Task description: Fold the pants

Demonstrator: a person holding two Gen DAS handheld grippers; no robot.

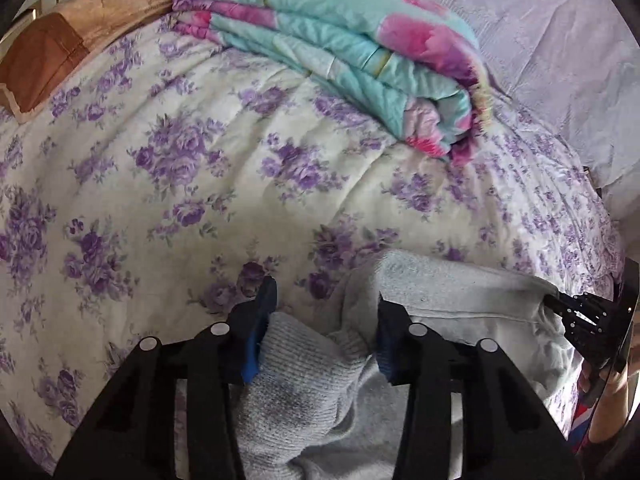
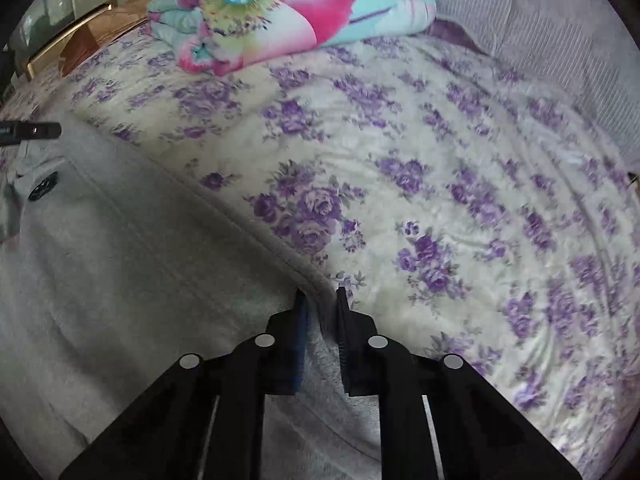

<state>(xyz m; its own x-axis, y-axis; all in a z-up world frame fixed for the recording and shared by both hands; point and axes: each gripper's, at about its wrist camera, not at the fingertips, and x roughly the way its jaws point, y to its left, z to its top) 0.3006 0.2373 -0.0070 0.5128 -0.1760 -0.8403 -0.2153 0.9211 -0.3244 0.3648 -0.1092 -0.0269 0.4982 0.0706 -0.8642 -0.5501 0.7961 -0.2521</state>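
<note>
Left tool (image 1: pixel 320 328): pinches the ribbed cuff of the pants (image 1: pixel 460 300).
Right tool (image 2: pixel 322 336): nearly closed, clamps the pants' edge.
Pants: grey, spread on the bed (image 2: pixel 400 140).
Quilt (image 1: pixel 340 40): folded, far side.

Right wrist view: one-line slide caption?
Right gripper pinches the edge of grey pants on a purple-floral bedspread, folded quilt behind.
</note>
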